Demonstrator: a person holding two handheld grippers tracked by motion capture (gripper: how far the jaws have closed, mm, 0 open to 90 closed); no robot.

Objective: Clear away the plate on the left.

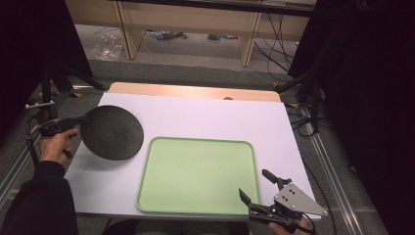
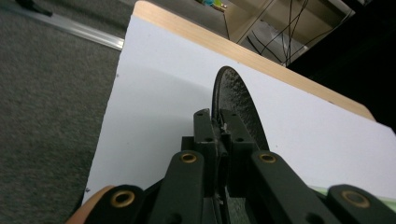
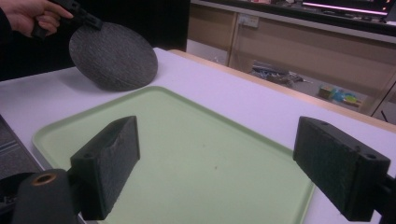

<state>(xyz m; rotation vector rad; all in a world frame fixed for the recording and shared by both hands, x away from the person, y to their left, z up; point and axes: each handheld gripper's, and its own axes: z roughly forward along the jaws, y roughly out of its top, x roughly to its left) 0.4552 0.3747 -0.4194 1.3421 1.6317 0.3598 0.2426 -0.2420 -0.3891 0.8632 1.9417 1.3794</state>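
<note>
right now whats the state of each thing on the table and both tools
round black textured mat: pinched at its edge, tilted, lifted off the white table cover except for the far-side edge
left tool: shut on the mat's rim
right tool: open, holding nothing, at the tray's near right corner
light green rectangular plastic tray: flat on the cover, empty
white table cover: flat, bare around the tray
</note>
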